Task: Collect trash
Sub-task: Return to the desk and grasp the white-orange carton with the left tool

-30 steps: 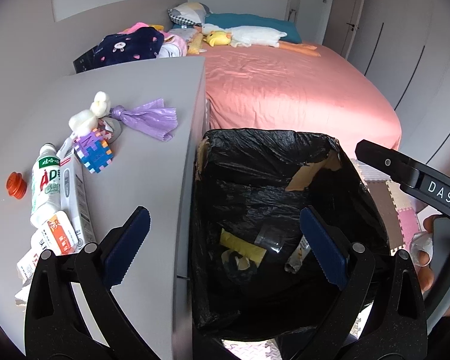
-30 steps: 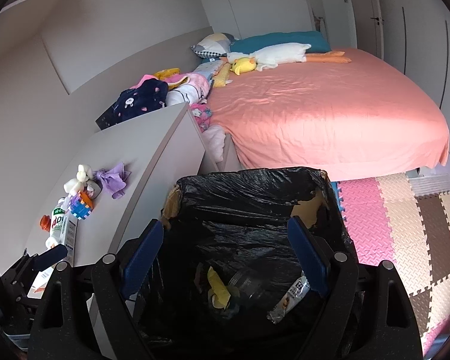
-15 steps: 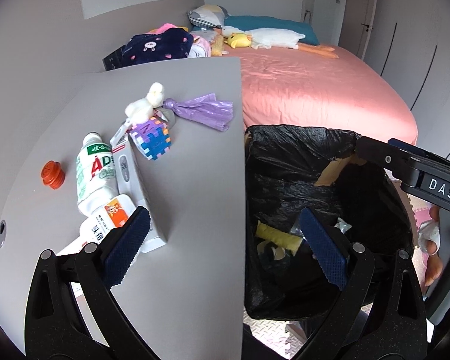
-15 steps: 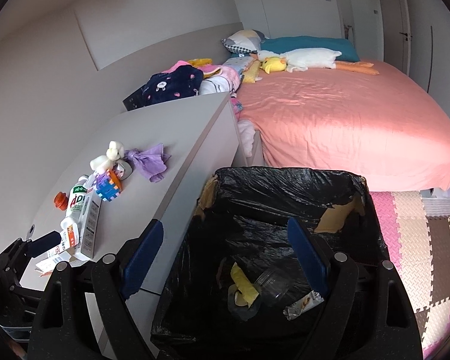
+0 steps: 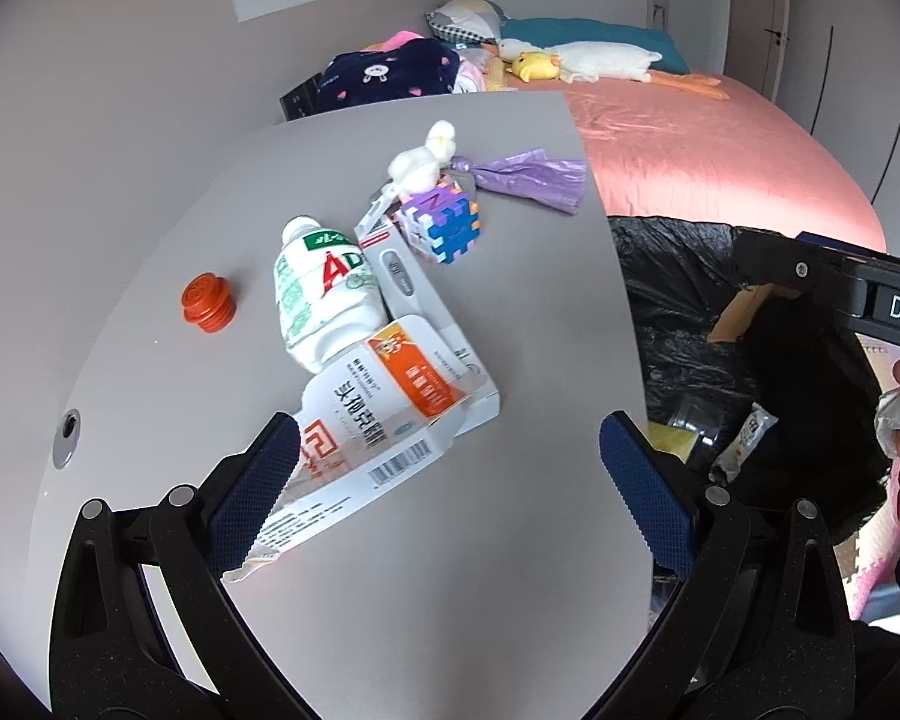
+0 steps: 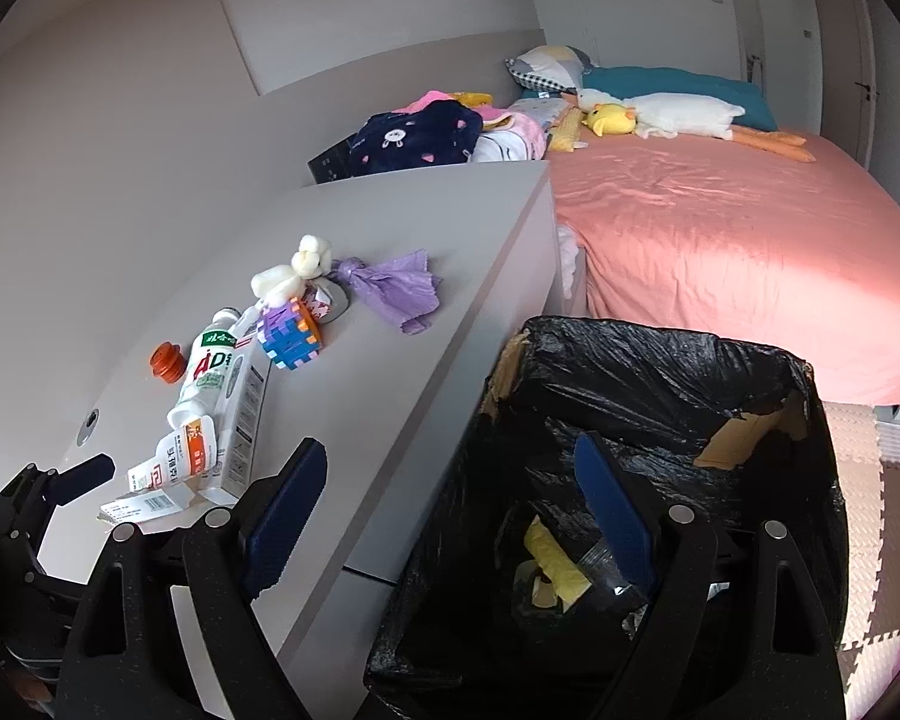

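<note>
**A:** Trash first: what have I got under the left wrist camera?

**B:** On my left feed the grey desk top [image 5: 510,312] carries a loose pile. A flattened white carton with an orange panel [image 5: 366,426] lies nearest, its lower end touching the inner face of my left finger pad [image 5: 252,492]. Behind it a white bottle with green and red print [image 5: 324,294] lies on its side against a long white box [image 5: 426,324]. An orange cap [image 5: 207,303] sits apart to the left.

**A:** And the left gripper?

**B:** My left gripper [image 5: 450,474] hangs spread wide above the desk, nothing between the pads. Farther back I see a coloured puzzle cube [image 5: 444,225], a small white plush [image 5: 423,165] and a crumpled purple bag [image 5: 534,180]. To the right the black-lined bin [image 5: 690,312] stands beside the desk edge, wrappers lying inside it.

**A:** Switch to the right wrist view.

**B:** There my right gripper [image 6: 450,510] is also released and empty, one pad over the desk corner, the other over the bin [image 6: 660,372]. A yellow scrap [image 6: 549,555] and clear plastic lie at the bottom of the liner. The carton [image 6: 177,462], bottle [image 6: 207,372] and box [image 6: 243,420] lie in a row on the desk, with the left gripper [image 6: 81,474] just beside the carton. The pink bed [image 6: 720,240] sits beyond the bin.
</note>
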Demonstrator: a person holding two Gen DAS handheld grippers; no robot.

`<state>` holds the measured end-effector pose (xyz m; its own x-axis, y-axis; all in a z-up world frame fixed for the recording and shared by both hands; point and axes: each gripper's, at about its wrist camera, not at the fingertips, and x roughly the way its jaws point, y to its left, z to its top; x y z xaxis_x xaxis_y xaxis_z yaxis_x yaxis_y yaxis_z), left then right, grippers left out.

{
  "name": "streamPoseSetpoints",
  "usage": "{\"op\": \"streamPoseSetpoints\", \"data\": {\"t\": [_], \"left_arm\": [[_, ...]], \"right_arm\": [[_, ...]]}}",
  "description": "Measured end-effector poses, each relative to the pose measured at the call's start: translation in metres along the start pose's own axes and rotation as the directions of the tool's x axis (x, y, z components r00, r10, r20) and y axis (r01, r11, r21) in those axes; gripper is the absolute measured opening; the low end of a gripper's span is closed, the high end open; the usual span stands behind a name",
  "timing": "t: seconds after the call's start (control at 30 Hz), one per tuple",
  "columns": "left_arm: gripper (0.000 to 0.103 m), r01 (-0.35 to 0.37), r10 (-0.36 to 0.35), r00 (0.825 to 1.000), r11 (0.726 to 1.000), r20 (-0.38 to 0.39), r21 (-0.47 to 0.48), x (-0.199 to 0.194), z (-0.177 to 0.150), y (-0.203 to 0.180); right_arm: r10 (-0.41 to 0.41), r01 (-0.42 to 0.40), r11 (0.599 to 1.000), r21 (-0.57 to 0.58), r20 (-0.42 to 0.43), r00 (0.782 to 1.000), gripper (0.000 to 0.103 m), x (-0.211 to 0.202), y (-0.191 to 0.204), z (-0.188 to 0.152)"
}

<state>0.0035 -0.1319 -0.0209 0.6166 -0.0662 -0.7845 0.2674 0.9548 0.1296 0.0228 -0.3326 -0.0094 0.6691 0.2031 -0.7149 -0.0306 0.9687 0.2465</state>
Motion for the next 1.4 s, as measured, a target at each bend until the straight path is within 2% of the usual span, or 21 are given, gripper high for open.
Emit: {"op": "streamPoseSetpoints", "data": {"t": [0.17, 0.4, 0.53, 0.63, 0.7, 0.73, 0.8, 0.97, 1.03, 1.17, 1.33, 1.37, 1.4], "left_arm": [[0.095, -0.056, 0.056, 0.998, 0.998, -0.017, 0.001, 0.005, -0.010, 0.015], [0.067, -0.057, 0.057, 0.996, 0.998, -0.065, 0.004, 0.020, -0.021, 0.030], [0.057, -0.047, 0.047, 0.995, 0.999, -0.090, 0.003, 0.030, -0.027, 0.034], [0.054, -0.051, 0.052, 0.996, 0.999, -0.070, 0.013, 0.030, -0.029, 0.036], [0.042, -0.033, 0.033, 0.998, 0.999, -0.056, -0.008, 0.029, -0.028, 0.040], [0.042, -0.018, 0.017, 0.999, 0.999, -0.049, -0.034, 0.028, -0.028, 0.044], [0.033, 0.012, -0.014, 1.000, 0.996, -0.028, -0.085, 0.025, -0.028, 0.052], [0.030, 0.087, -0.082, 0.996, 0.969, 0.029, -0.233, 0.016, -0.029, 0.078], [0.028, 0.095, -0.084, 0.995, 0.955, 0.051, -0.279, 0.012, -0.029, 0.087], [0.028, 0.103, -0.081, 0.994, 0.938, 0.079, -0.331, 0.005, -0.030, 0.103], [0.028, 0.103, -0.081, 0.994, 0.924, 0.075, -0.369, 0.006, -0.033, 0.116], [0.028, 0.103, -0.082, 0.994, 0.921, 0.074, -0.375, 0.006, -0.034, 0.119], [0.028, 0.105, -0.084, 0.994, 0.920, 0.072, -0.378, 0.007, -0.034, 0.121]], "right_arm": [[0.018, -0.018, 0.999, -0.026, -0.019, 1.000, 0.085, 0.008, 0.015, -0.002], [0.025, -0.027, 0.998, -0.052, -0.035, 0.999, 0.085, 0.016, 0.030, -0.002], [0.022, -0.024, 0.998, -0.058, -0.044, 0.999, 0.085, 0.021, 0.034, -0.002], [0.020, -0.023, 0.998, -0.064, -0.049, 0.999, 0.085, 0.024, 0.039, -0.003], [0.023, -0.027, 0.997, -0.068, -0.055, 0.998, 0.085, 0.027, 0.043, -0.004], [0.027, -0.031, 0.997, -0.069, -0.057, 0.998, 0.085, 0.028, 0.045, -0.004], [0.033, -0.037, 0.996, -0.075, -0.063, 0.997, 0.085, 0.032, 0.051, -0.004], [0.049, -0.057, 0.993, -0.105, -0.077, 0.996, 0.085, 0.042, 0.070, -0.005], [0.060, -0.070, 0.990, -0.120, -0.084, 0.995, 0.085, 0.047, 0.080, -0.005], [0.093, -0.105, 0.984, -0.141, -0.089, 0.992, 0.085, 0.058, 0.096, -0.007], [0.100, -0.116, 0.980, -0.164, -0.105, 0.989, 0.084, 0.075, 0.116, -0.005], [0.095, -0.112, 0.979, -0.171, -0.108, 0.990, 0.082, 0.080, 0.120, -0.004], [0.086, -0.107, 0.978, -0.181, -0.118, 0.989, 0.076, 0.085, 0.124, -0.004]]}}
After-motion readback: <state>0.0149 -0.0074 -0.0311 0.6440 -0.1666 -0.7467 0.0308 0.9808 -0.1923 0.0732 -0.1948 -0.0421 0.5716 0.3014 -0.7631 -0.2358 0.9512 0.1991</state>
